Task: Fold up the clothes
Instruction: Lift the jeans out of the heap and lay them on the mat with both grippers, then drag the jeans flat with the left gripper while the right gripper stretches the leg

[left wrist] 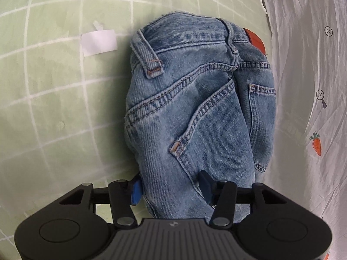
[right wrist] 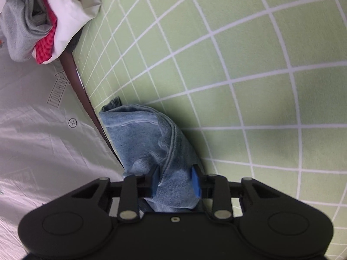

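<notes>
A pair of blue jeans (left wrist: 195, 99) lies on the green grid mat (left wrist: 54, 108), waistband and red back patch at the far end, back pockets up. My left gripper (left wrist: 171, 186) is shut on the denim near the bottom of the view, its blue pads (left wrist: 136, 191) pressing the fabric from both sides. In the right wrist view another bunched part of the jeans (right wrist: 151, 143) runs along the mat's edge. My right gripper (right wrist: 175, 182) is shut on that bunch, a blue pad (right wrist: 195, 183) on each side.
White sheeting with carrot prints (left wrist: 303, 86) borders the mat on the right in the left wrist view. A white label (left wrist: 98, 42) sticks to the mat left of the jeans. A heap of grey, red and white clothes (right wrist: 41, 19) lies at the top left of the right wrist view.
</notes>
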